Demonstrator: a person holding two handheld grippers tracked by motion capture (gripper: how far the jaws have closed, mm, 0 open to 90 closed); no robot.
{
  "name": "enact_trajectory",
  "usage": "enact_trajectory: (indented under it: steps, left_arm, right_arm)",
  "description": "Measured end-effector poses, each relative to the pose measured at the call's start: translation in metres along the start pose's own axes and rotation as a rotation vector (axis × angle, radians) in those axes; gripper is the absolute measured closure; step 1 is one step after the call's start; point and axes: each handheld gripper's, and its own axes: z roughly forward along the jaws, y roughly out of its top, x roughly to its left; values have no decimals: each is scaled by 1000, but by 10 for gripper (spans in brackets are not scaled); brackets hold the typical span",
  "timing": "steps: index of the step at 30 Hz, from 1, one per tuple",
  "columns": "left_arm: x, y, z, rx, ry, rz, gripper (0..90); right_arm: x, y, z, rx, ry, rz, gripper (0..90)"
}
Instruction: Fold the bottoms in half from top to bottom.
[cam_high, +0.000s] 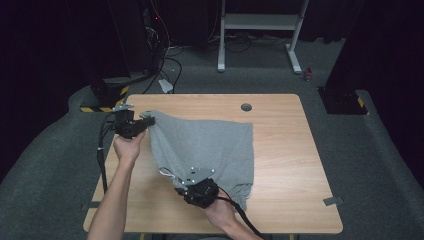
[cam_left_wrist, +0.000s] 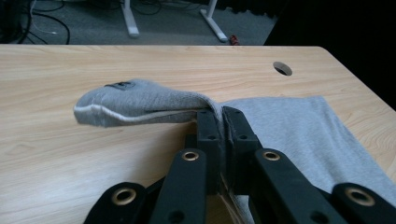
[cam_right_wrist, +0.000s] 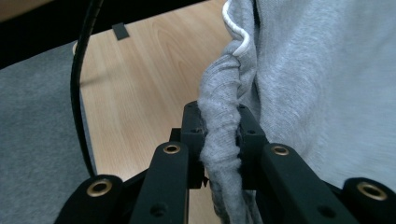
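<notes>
The left gripper (cam_high: 145, 121) is clamped tight on a thin edge of the grey garment (cam_high: 205, 145) at the far left corner of the surface (cam_high: 285, 150), a flap drooping past its jaws. The cloth looks soft, light and limp, so it should sag and stretch between grips; hems and seams are likely the best holds. The right gripper (cam_high: 181, 189) pinches a thick bunched fold near the white drawstring (cam_right_wrist: 236, 35) at the near edge. What garment it is stays unclear, since folds hide its underside.
</notes>
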Motion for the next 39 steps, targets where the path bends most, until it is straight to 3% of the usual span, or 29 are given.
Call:
enact_trajectory:
  steps: [4,9,11,16,18,20,25,29,32,39]
  left_arm:
    - [-12,8,1,-8,-26,32,862]
    - [-28,11,20,-13,-66,50,862]
    - [-40,10,35,4,-67,76,862]
    - [-54,12,51,10,-82,87,862]
    - [-59,13,56,14,-81,104,862]
    - [-67,14,62,8,-95,96,861]
    - [-74,14,70,22,-100,111,861]
    - [-84,15,75,5,-118,111,861]
    - [-92,18,78,6,-113,142,861]
    - [-110,19,91,11,-116,162,860]
  right_arm:
    - [-1,-5,-7,-19,-23,16,780]
    - [-1,-15,-18,-43,-59,30,779]
    - [-1,-22,-21,-36,-76,34,779]
    - [-3,-33,-24,-35,-107,37,778]
    - [-6,-37,-27,-40,-119,49,778]
    - [-8,-43,-34,-55,-130,73,777]
    - [-11,-50,-42,-79,-143,96,775]
    - [-16,-60,-48,-99,-154,127,774]
    - [-19,-66,-52,-114,-164,144,773]
    - [-23,-75,-61,-122,-190,161,773]
